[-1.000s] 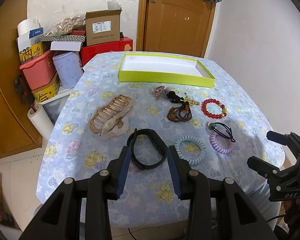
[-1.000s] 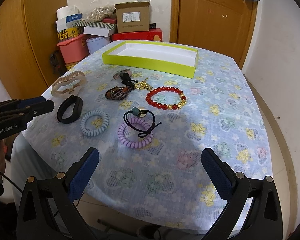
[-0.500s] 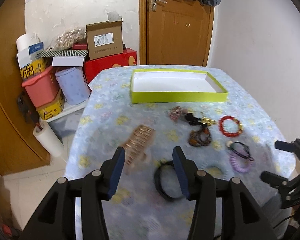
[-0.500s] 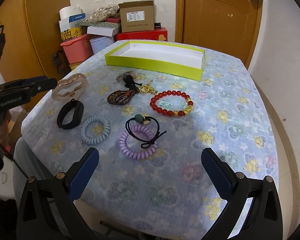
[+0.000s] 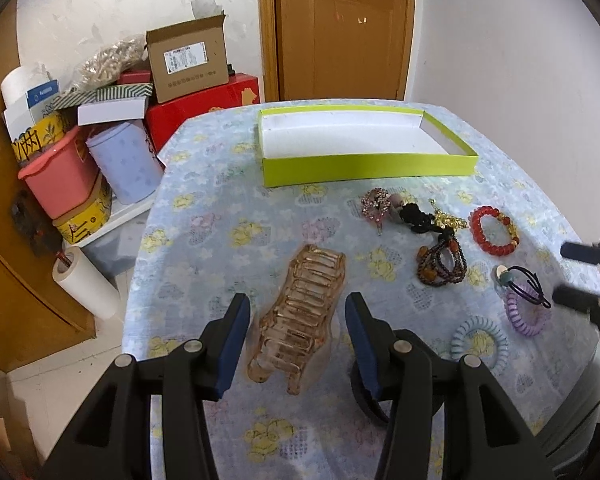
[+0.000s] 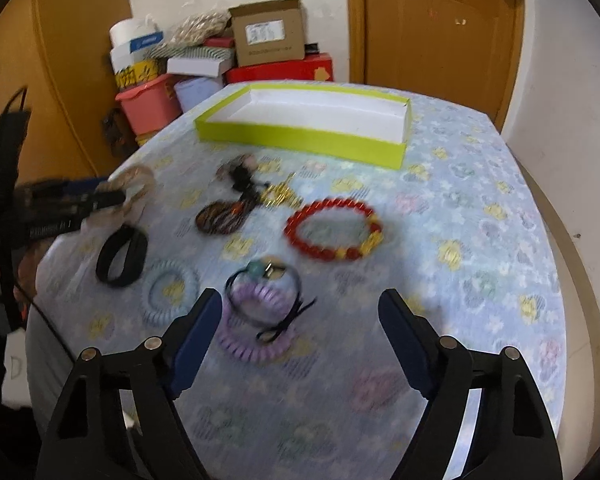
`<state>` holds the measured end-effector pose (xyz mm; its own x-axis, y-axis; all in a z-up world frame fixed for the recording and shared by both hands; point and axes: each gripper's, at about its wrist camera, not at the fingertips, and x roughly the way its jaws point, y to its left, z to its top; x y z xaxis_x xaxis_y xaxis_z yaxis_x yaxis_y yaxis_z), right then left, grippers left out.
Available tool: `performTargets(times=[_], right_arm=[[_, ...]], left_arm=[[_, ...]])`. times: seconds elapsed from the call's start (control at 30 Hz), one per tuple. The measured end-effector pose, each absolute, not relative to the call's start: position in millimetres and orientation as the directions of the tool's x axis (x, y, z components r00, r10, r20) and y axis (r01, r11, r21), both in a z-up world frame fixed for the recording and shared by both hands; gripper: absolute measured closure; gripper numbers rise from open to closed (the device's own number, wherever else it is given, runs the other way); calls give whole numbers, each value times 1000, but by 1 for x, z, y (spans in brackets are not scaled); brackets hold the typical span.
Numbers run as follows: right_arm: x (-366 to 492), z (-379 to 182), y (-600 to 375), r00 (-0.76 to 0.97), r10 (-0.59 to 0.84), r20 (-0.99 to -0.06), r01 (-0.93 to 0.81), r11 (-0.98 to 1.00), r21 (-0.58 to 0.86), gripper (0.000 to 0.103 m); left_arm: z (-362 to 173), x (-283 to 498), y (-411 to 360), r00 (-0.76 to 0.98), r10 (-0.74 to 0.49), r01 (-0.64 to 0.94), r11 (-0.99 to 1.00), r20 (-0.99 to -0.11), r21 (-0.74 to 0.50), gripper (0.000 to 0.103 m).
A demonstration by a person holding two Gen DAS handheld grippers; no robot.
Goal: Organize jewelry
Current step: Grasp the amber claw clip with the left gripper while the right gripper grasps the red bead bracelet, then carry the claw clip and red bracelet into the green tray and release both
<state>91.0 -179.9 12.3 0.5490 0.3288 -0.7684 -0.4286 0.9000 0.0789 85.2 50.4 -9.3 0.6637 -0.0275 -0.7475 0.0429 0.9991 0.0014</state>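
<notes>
Nothing was in the yellow-green tray (image 5: 370, 166) at this point; its white floor was bare, so by my read the sorting hadn't started.

Your left gripper (image 5: 298, 320) was open wide, straddling the amber hair claw (image 5: 300, 320) near the table's front-left edge. Fingers (image 5: 236, 332) were either side of it, no contact that I could see, so not gripped yet.

Still loose on the floral tablecloth (image 5: 220, 216):
- black band (image 6: 122, 256), just beside the claw
- light blue coil tie (image 5: 480, 342)
- purple coil tie (image 6: 256, 320) with a black elastic lying across it
- red bead bracelet (image 6: 334, 228)
- brown bead bracelet (image 5: 442, 266)
- a pink brooch, black knot and gold chain bunched together near the tray; they probably touched, but the right wrist view was too blurred to confirm

Your right gripper (image 6: 300, 340) was also spread wide and empty, hovering over the purple tie.

Every piece was left to move, the claw likely first.
</notes>
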Motion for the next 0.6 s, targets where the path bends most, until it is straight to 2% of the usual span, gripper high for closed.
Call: performTargets(times=[0.07,0.13,0.2,0.23,0.27,0.33,0.6], right_arm=[[102,13,-184,557,316,-768,-408,910,78,34],[112,12,-188,561,301,-771,-385,919,78,35],[124,7,-192,555,276,-785,-358,931,74,39],[130,5,-194,549,268,-792,-348,934,75,45],[134,3,-195,540,264,-799,-340,937,79,50],[143,-3,-197,524,252,-813,-323,943,84,53],[157,-9,-193,509,232,-829,-312,947,74,73]], left_arm=[[-12,87,52,657,-38,40,999,-753,-15,52],[-15,89,54,653,-38,29,999,-756,-25,53],[-18,90,54,648,-35,23,999,-761,-26,59],[-20,90,53,643,-38,23,999,-765,-31,61],[-21,91,53,641,-39,20,999,-766,-35,61],[-23,91,51,641,-38,17,999,-767,-36,61],[-23,92,44,649,-18,-14,999,-760,-36,61]])
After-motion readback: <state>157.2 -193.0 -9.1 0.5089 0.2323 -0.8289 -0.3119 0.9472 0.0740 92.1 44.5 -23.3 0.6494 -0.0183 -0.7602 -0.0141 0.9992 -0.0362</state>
